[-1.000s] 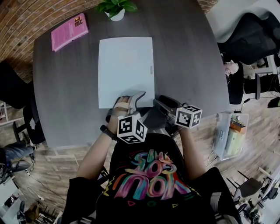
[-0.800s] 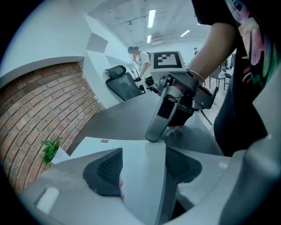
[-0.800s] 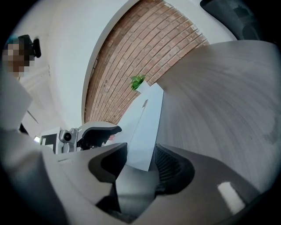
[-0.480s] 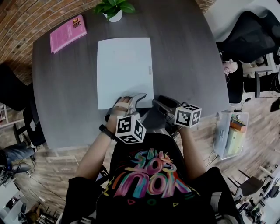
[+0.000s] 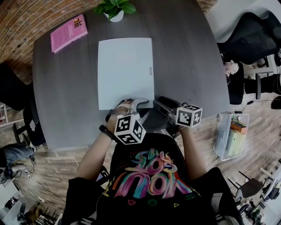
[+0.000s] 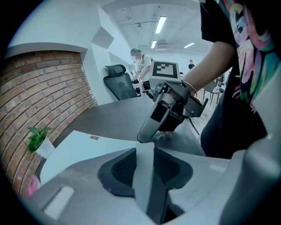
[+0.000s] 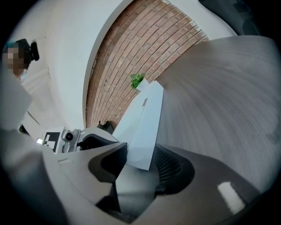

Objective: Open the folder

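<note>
A pale blue-white folder (image 5: 125, 70) lies shut and flat on the dark grey round table (image 5: 189, 57). My left gripper (image 5: 134, 102) is at the folder's near edge. Its jaws have just been closing, and a strip of the folder (image 6: 79, 145) shows in the narrow gap of the left gripper (image 6: 145, 154); I see no firm pinch. My right gripper (image 5: 158, 102) sits at the near right corner. In the right gripper view that corner of the folder (image 7: 147, 118) reaches between the wide-apart jaws of the right gripper (image 7: 141, 162).
A potted plant (image 5: 116, 9) stands at the table's far edge and a pink book (image 5: 69, 31) lies at the far left. A black office chair (image 5: 250, 35) and a clear plastic bin (image 5: 232, 134) are on the floor to the right.
The left gripper's jaws have narrowed around the folder's near edge, and its marker cube has shifted slightly. The folder and the right gripper have stayed put.
</note>
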Demonstrator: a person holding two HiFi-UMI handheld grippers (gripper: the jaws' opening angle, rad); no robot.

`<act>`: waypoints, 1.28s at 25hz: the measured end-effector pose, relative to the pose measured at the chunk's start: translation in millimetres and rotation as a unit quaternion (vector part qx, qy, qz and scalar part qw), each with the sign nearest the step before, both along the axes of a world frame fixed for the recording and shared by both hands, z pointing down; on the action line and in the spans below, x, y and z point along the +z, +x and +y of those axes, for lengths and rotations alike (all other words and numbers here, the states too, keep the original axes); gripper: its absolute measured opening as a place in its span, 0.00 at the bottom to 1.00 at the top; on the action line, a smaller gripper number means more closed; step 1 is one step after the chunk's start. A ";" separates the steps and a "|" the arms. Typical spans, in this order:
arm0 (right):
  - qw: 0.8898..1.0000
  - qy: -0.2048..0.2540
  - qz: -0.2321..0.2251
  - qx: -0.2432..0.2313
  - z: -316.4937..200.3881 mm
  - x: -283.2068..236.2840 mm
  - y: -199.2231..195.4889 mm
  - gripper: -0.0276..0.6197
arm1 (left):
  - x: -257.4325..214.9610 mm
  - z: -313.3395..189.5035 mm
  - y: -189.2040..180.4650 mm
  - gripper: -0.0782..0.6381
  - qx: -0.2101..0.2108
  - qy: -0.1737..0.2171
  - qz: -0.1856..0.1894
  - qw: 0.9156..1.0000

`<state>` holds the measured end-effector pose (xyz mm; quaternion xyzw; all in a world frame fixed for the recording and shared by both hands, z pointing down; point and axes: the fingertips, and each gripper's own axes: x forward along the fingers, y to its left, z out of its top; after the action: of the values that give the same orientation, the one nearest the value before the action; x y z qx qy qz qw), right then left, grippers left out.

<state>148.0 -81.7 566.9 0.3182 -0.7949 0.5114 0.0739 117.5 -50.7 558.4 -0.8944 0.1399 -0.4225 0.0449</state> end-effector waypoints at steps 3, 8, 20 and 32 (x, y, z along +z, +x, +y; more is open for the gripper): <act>1.000 0.000 0.001 -0.001 0.1 0.2 0.1 0.36 | -1.4 2.0 0.1 0.26 0.003 -0.005 0.005 1.000; 1.000 -0.001 0.001 -0.001 -0.1 0.5 1.6 0.36 | -20.2 0.5 0.0 0.19 -0.017 -0.033 0.048 0.998; 1.000 0.003 0.012 -0.006 -0.4 -0.1 2.2 0.36 | -51.8 -10.8 -6.4 0.11 -0.063 -0.004 0.087 0.994; 0.999 0.007 0.034 -0.008 -1.1 -1.5 2.9 0.36 | -79.0 -20.8 -17.2 0.11 -0.114 0.030 0.127 0.985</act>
<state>150.9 -82.9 565.4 0.3290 -0.7981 0.4943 0.1026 100.3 -71.5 479.4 -0.9173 0.2580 -0.3033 0.0055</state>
